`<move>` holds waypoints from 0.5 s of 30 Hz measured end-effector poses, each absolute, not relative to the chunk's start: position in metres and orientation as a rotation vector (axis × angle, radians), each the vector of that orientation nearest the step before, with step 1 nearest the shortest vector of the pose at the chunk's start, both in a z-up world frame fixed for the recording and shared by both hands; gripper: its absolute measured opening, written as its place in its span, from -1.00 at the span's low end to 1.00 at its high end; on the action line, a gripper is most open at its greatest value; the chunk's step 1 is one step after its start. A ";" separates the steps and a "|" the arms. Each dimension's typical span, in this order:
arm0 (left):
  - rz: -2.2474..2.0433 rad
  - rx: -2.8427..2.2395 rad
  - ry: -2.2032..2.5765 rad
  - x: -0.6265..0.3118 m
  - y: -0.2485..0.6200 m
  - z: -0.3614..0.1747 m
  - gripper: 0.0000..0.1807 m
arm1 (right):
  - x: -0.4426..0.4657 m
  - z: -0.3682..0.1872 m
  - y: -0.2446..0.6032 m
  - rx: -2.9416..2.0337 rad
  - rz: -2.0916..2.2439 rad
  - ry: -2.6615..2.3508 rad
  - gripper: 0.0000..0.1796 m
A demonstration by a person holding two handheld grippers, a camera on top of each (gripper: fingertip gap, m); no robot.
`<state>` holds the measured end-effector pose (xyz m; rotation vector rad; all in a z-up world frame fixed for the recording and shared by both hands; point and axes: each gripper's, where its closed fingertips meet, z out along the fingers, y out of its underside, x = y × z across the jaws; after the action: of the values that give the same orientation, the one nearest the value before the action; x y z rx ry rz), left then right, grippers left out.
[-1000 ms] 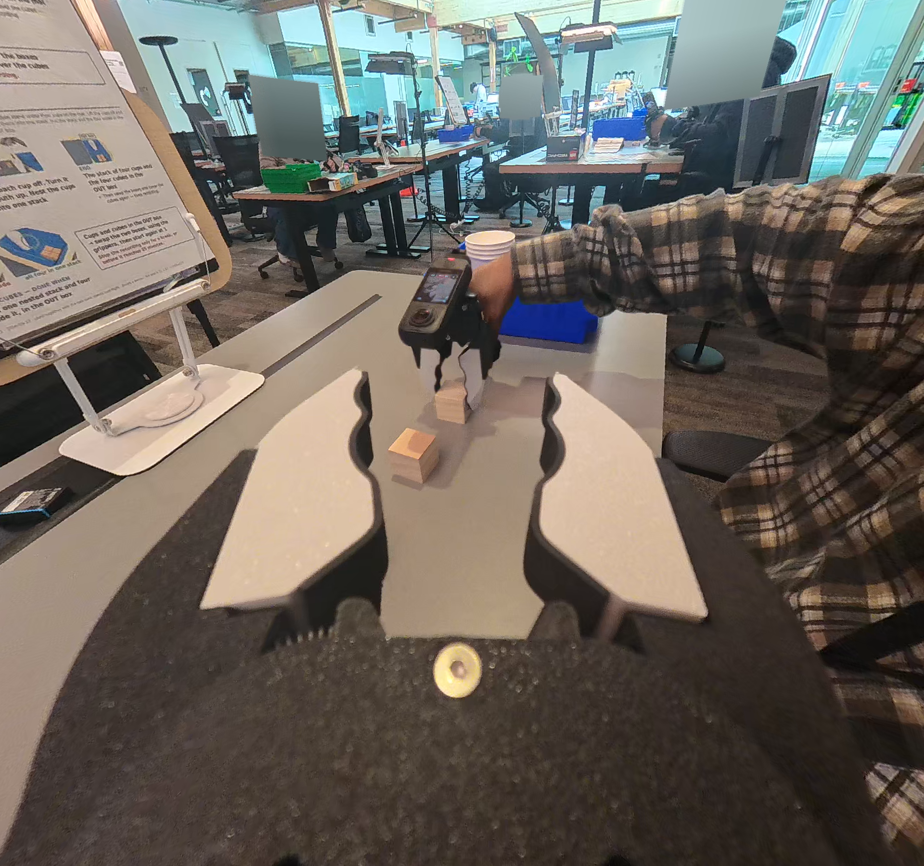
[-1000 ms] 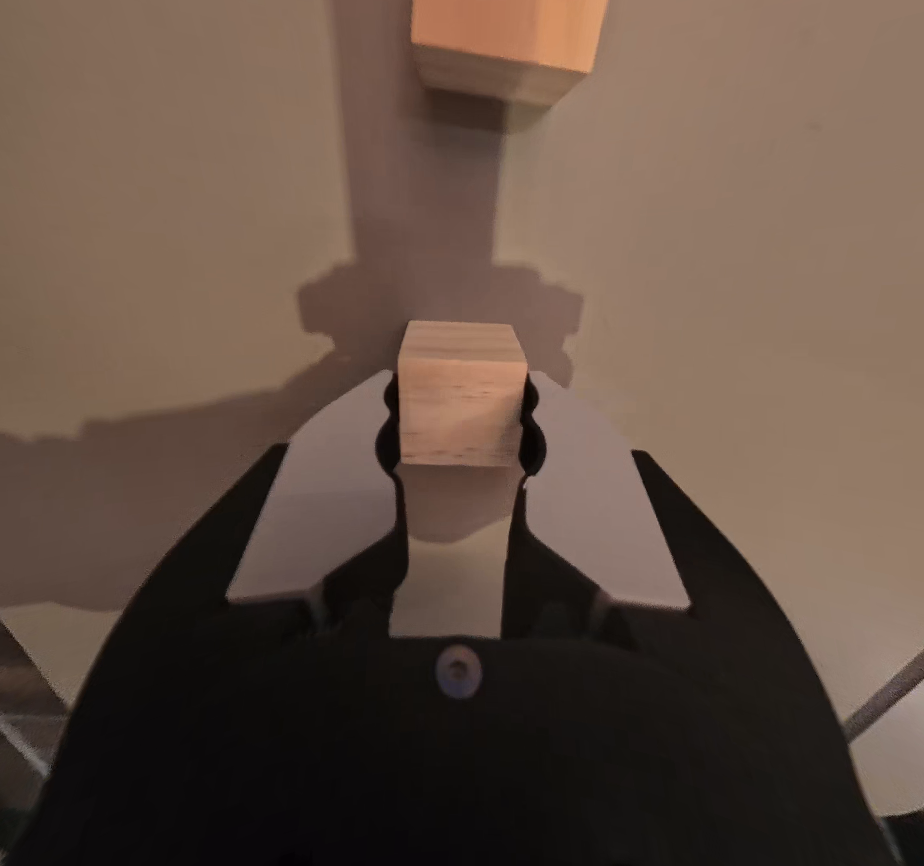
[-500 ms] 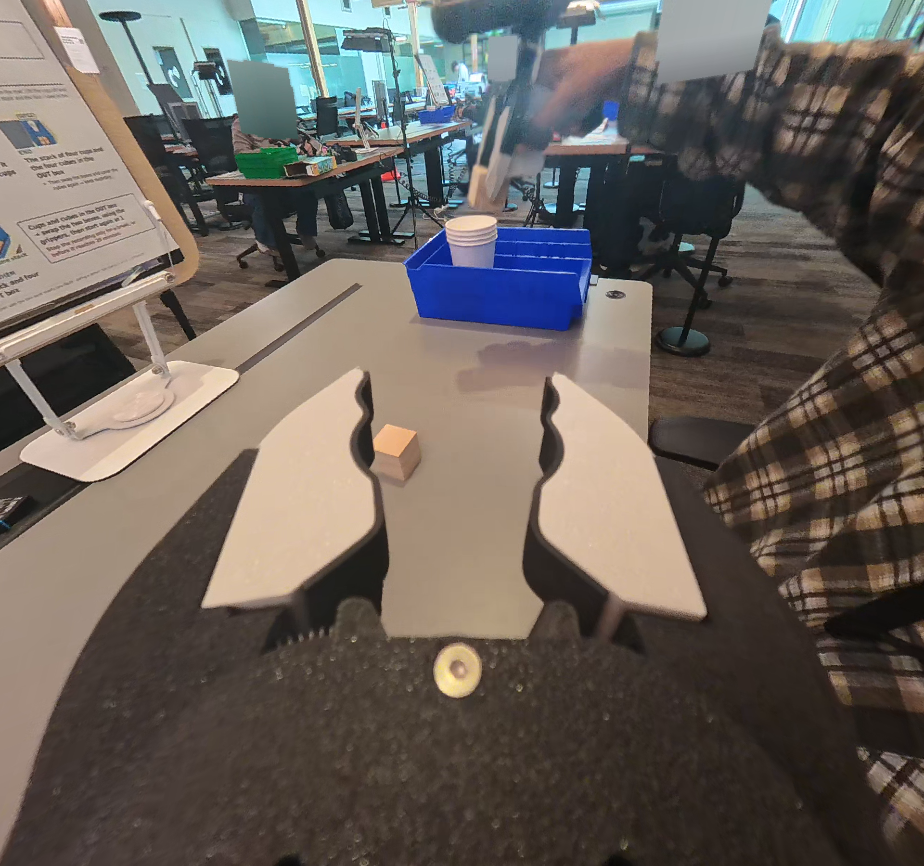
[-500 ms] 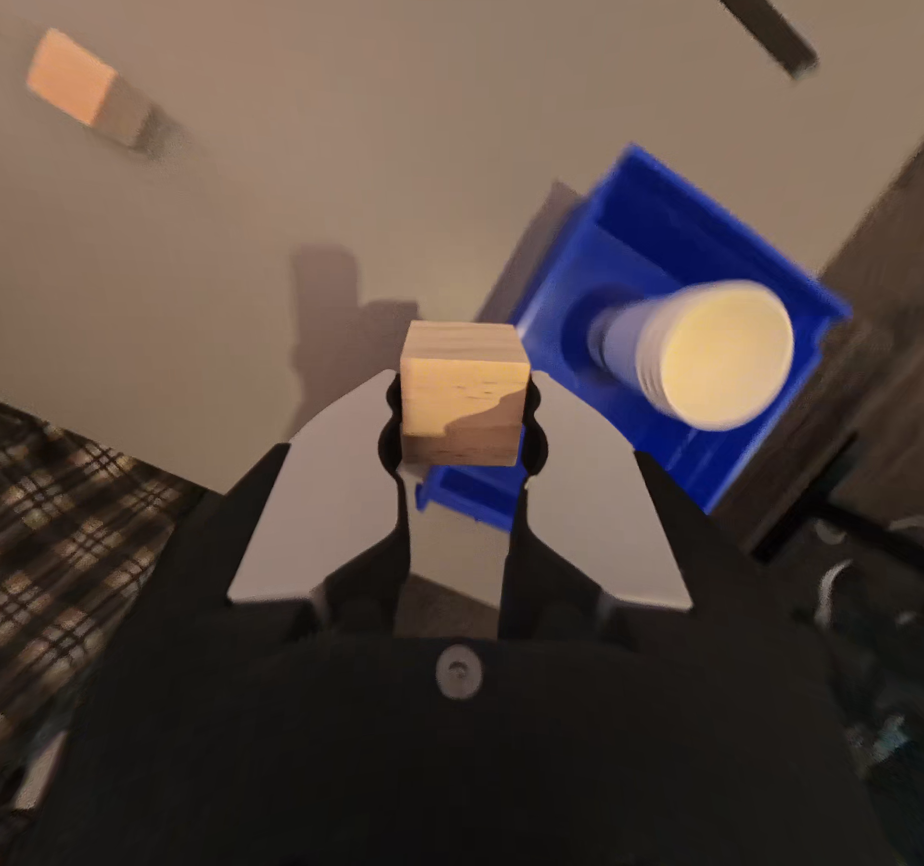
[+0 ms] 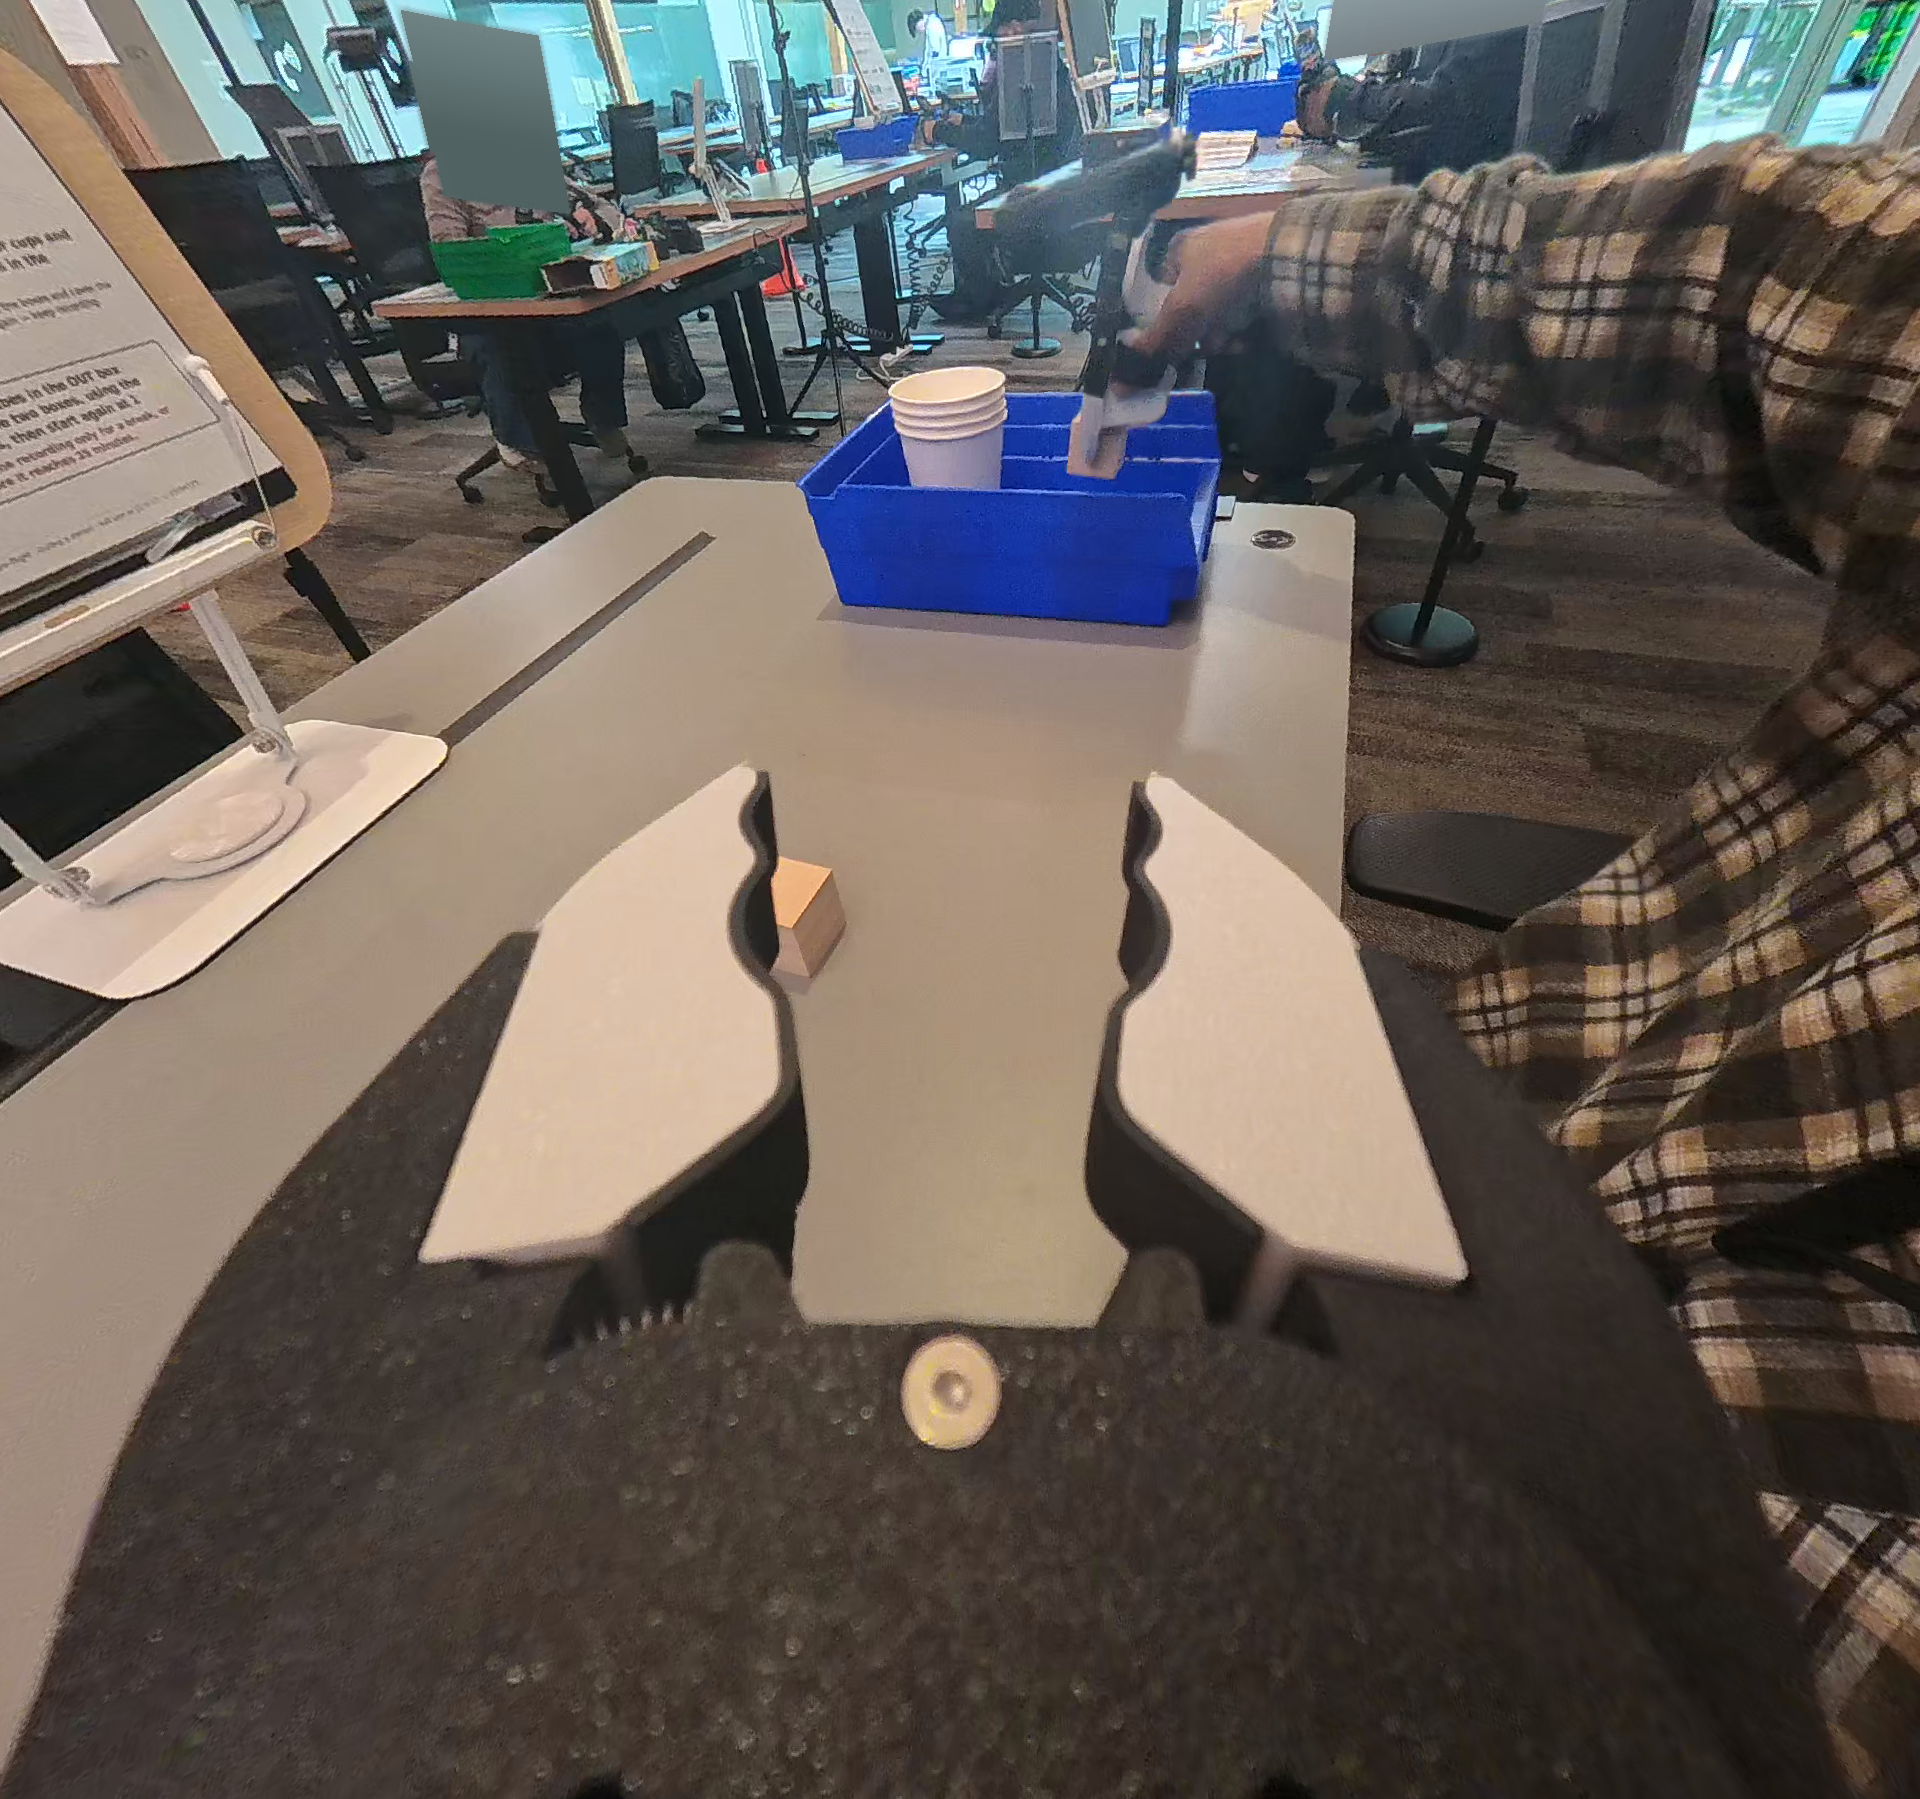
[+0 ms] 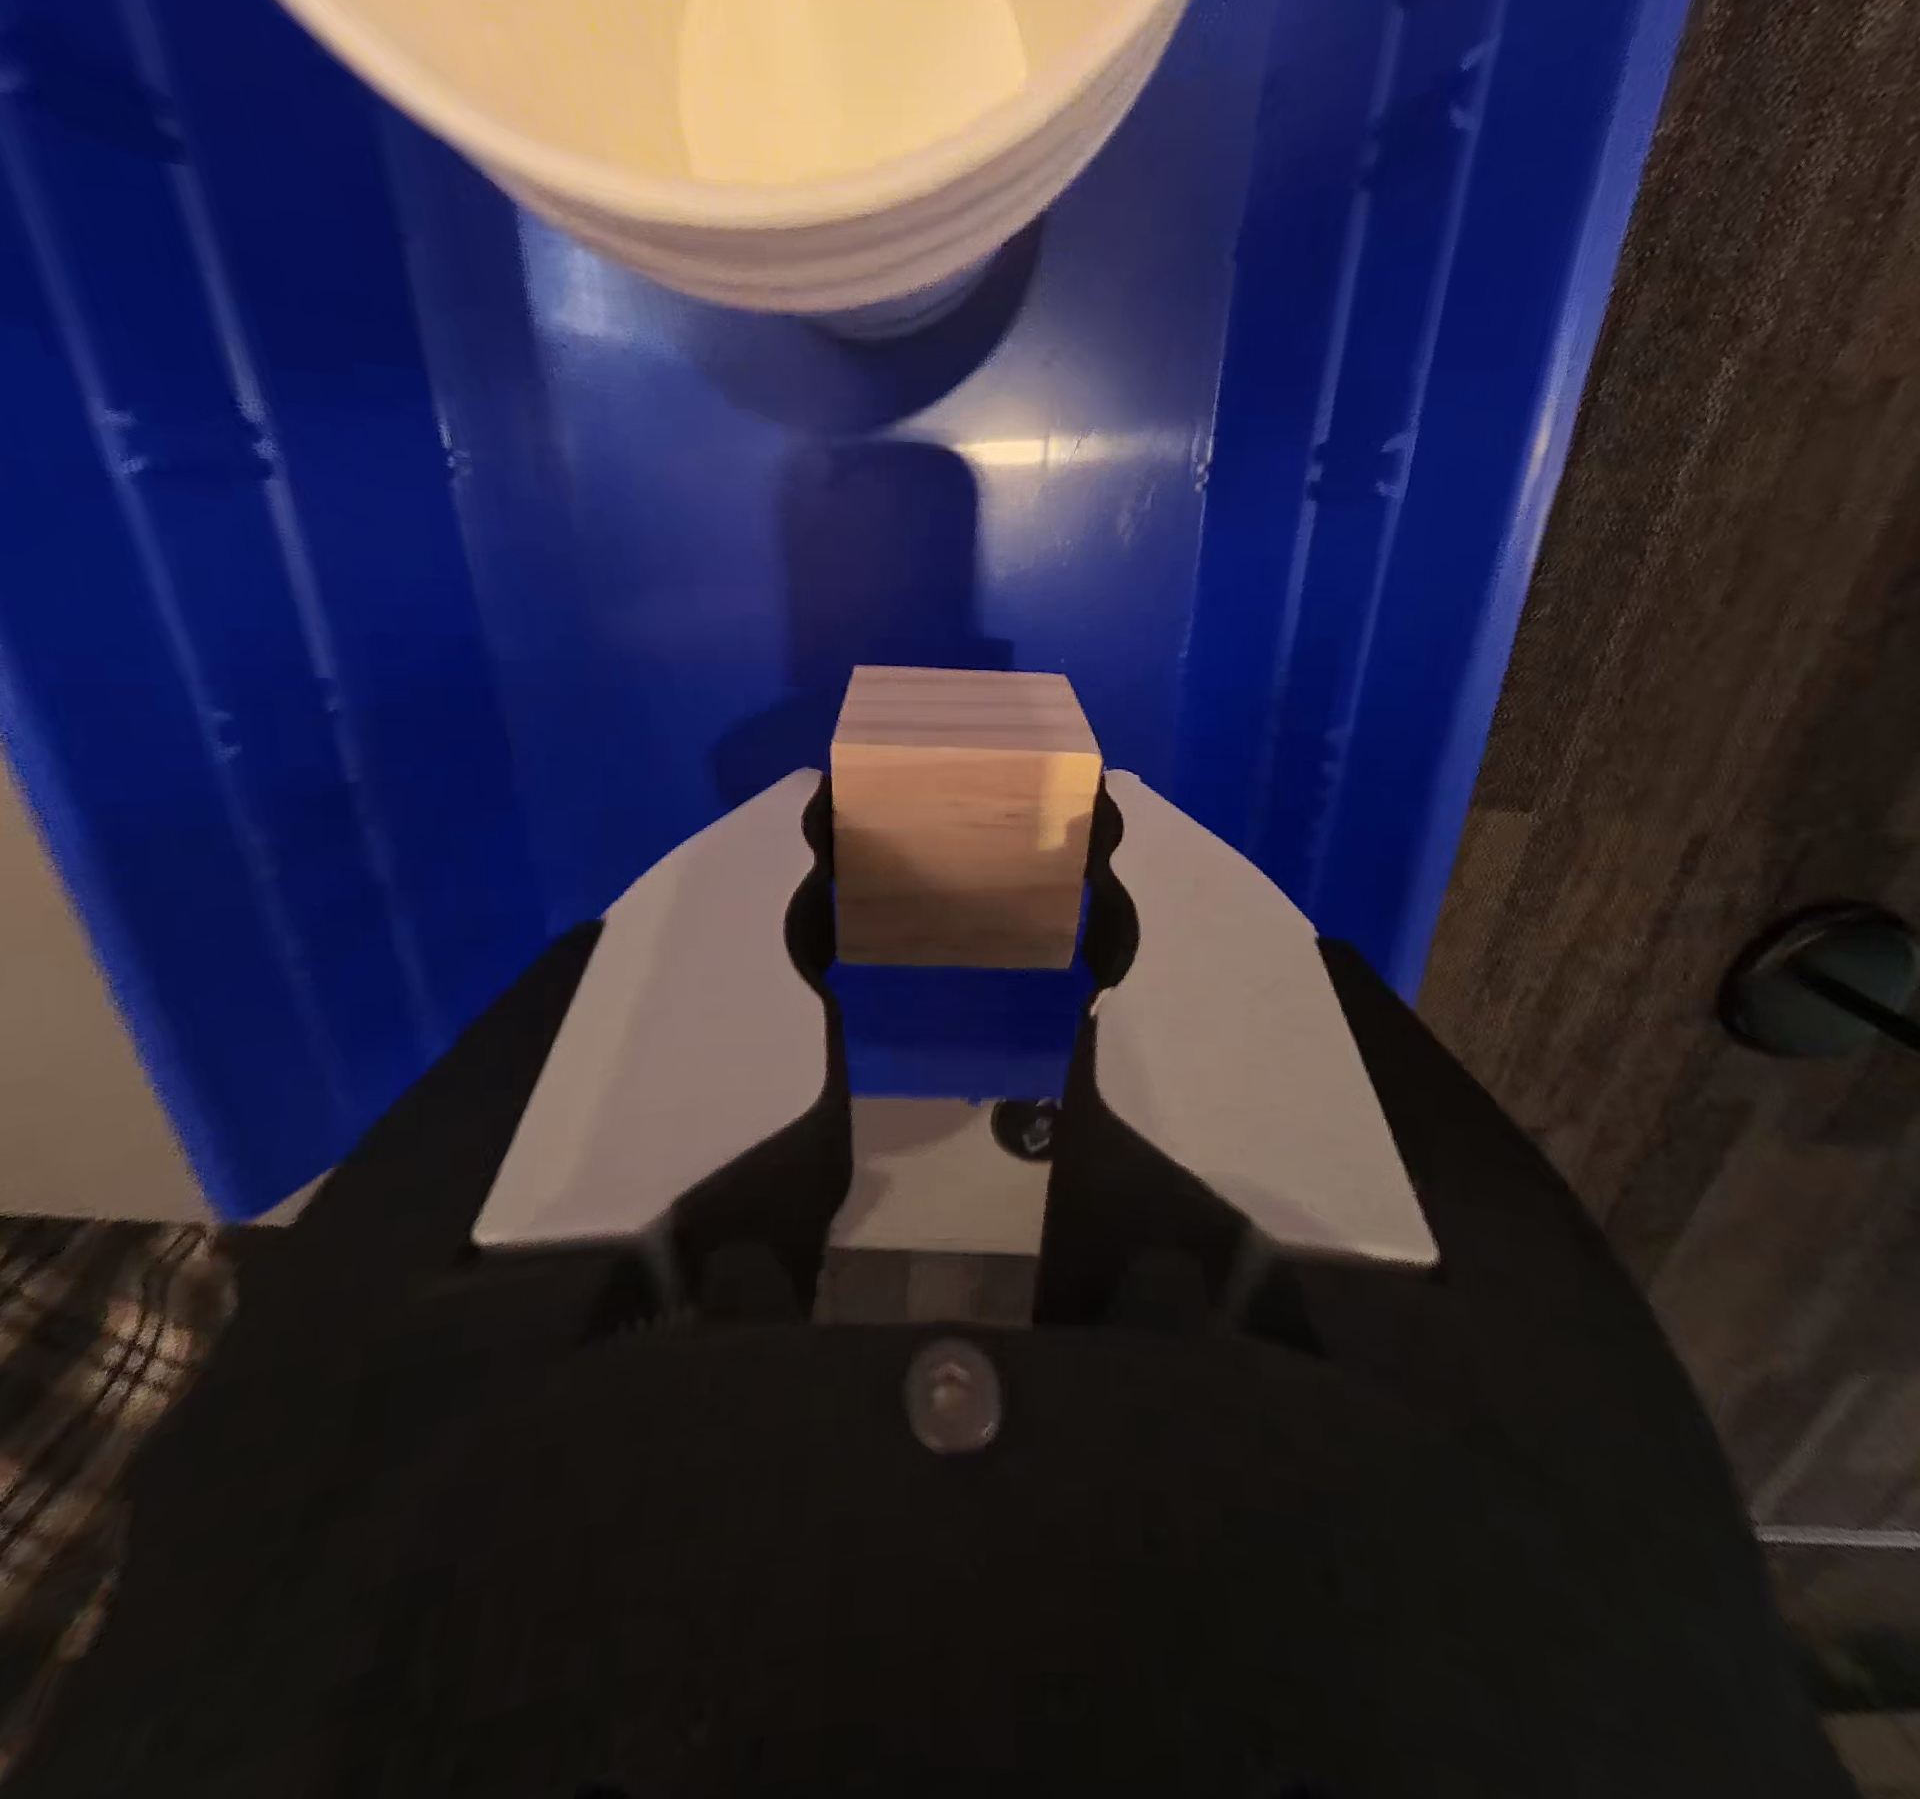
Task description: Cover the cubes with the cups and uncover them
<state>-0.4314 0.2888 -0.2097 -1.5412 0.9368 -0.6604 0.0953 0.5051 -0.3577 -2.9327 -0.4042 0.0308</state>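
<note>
My right gripper (image 6: 961,814) is shut on a wooden cube (image 6: 961,835) and holds it over the inside of the blue bin (image 6: 312,606), beside a stack of white paper cups (image 6: 810,87) standing upright in it. In the left wrist view the right gripper (image 5: 1103,445) hangs over the bin (image 5: 997,544) with its cube (image 5: 1099,463), right of the cup stack (image 5: 951,430). My left gripper (image 5: 945,876) is open and empty above the grey table (image 5: 935,710). A second wooden cube (image 5: 810,918) lies on the table by its left fingertip.
A document stand with a printed sheet (image 5: 125,461) stands on the table's left side on a white base (image 5: 208,845). The table's right edge (image 5: 1345,710) borders carpet, a black chair seat (image 5: 1475,866) and a plaid-sleeved arm (image 5: 1558,315). Desks and people fill the background.
My right gripper lifted its cube off the table, swung away and now holds it low over the blue bin. The left gripper stayed open; the other cube has drifted toward its left finger.
</note>
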 end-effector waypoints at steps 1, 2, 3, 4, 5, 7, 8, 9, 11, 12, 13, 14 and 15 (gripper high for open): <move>-0.662 -1.545 0.937 -0.431 0.290 -0.211 -0.30 | 0.097 -0.364 0.509 -2.935 0.021 -0.410 -0.50; -0.663 -1.551 0.937 -0.431 0.292 -0.213 -0.30 | 0.100 -0.370 0.512 -2.943 0.004 -0.412 -0.50; -0.665 -1.558 0.938 -0.430 0.294 -0.215 -0.30 | 0.103 -0.376 0.514 -2.952 -0.010 -0.415 -0.50; -0.666 -1.565 0.939 -0.430 0.295 -0.217 -0.30 | 0.104 -0.381 0.517 -2.958 -0.016 -0.420 -0.50; -0.668 -1.571 0.939 -0.430 0.297 -0.219 -0.30 | 0.105 -0.385 0.518 -2.966 -0.016 -0.421 -0.50; -0.673 -1.579 0.939 -0.430 0.300 -0.222 -0.30 | 0.104 -0.393 0.521 -2.977 -0.008 -0.429 -0.50; -0.678 -1.581 0.939 -0.429 0.300 -0.223 -0.30 | 0.104 -0.397 0.521 -2.983 -0.006 -0.438 -0.50; -0.683 -1.582 0.938 -0.429 0.301 -0.223 -0.30 | 0.103 -0.400 0.522 -2.991 -0.010 -0.444 -0.50; -0.693 -1.586 0.939 -0.428 0.303 -0.225 -0.30 | 0.101 -0.405 0.522 -3.001 -0.008 -0.454 -0.50; -0.695 -1.589 0.940 -0.428 0.304 -0.226 -0.30 | 0.100 -0.407 0.523 -3.003 -0.003 -0.454 -0.50; -0.696 -1.593 0.940 -0.428 0.304 -0.227 -0.30 | 0.099 -0.409 0.523 -3.005 0.002 -0.455 -0.50; -0.696 -1.597 0.941 -0.428 0.305 -0.228 -0.30 | 0.099 -0.411 0.523 -3.007 0.004 -0.455 -0.50; -0.696 -1.601 0.943 -0.428 0.305 -0.229 -0.30 | 0.099 -0.413 0.523 -3.011 0.001 -0.455 -0.50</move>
<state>-0.4276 0.3053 -0.2293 -1.6012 0.9425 -0.6960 0.0989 0.5229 -0.4129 -3.0112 -0.4548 0.0015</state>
